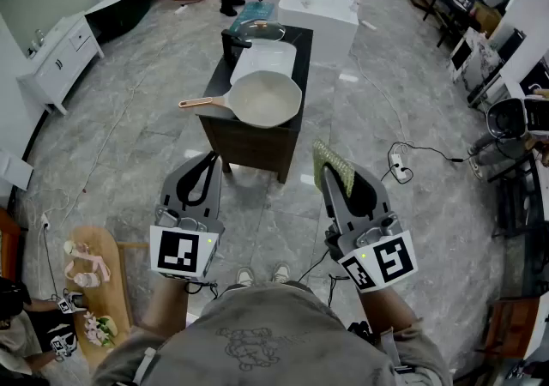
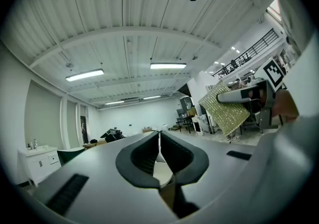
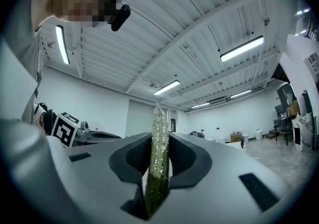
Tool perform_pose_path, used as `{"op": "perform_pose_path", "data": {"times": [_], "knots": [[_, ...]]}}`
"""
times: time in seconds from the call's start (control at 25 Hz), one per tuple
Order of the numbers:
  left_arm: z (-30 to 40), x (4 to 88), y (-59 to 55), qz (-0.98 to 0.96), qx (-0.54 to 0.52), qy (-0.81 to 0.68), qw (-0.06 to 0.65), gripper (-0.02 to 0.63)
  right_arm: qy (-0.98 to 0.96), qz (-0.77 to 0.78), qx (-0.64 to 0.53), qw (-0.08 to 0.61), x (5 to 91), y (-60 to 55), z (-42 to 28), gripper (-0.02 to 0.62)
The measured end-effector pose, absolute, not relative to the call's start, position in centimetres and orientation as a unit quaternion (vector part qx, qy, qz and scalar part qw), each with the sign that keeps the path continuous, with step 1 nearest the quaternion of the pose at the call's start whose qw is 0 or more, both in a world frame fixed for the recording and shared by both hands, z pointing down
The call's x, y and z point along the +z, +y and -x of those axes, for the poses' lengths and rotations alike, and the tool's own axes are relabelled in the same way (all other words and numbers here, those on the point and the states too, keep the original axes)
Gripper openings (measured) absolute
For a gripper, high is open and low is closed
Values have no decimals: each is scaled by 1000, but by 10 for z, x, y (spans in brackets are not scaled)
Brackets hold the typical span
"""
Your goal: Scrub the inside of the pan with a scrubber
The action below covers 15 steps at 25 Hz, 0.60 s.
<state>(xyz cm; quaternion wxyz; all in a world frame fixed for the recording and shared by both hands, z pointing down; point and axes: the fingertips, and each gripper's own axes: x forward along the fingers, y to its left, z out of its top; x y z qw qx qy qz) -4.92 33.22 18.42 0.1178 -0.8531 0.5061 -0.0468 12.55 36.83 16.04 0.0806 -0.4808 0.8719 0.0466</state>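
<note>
the flat green and gold glittering scrubber [image 1: 341, 161] is grasped on edge between the fingers of the right gripper [image 1: 330, 180]. the fingers of the left gripper [image 1: 208, 161] are clenched together, and nothing is held between them. the round cream frying pan [image 1: 270, 99] with a pinkish handle is set on the small dark surface [image 1: 249, 142], ahead of both grippers and well apart from them. its handle is turned to the left.

Pan [image 1: 270, 99] on near end of table [image 1: 249, 142], handle out left, tray [image 1: 264, 59] behind it, lid [image 1: 260, 30] behind that; nearer the person, left gripper [image 1: 208, 157] at left, right gripper [image 1: 326, 174] at right, scrubber [image 1: 336, 163] clamped between its jaws.
</note>
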Motion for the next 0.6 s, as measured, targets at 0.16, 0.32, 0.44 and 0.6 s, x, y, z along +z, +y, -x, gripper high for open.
{"op": "perform_pose_path", "data": {"times": [0.16, 0.32, 0.44, 0.6], "knots": [[46, 187, 333, 855, -51, 504, 109, 26, 872, 481, 43, 81, 163, 368, -129, 77], [39, 188, 333, 853, -62, 506, 112, 26, 872, 481, 41, 81, 167, 366, -134, 77], [32, 192, 332, 853, -65, 507, 110, 26, 873, 480, 39, 81, 170, 364, -142, 77], [23, 196, 329, 851, -66, 510, 108, 26, 875, 476, 38, 80, 175, 359, -151, 77]]}}
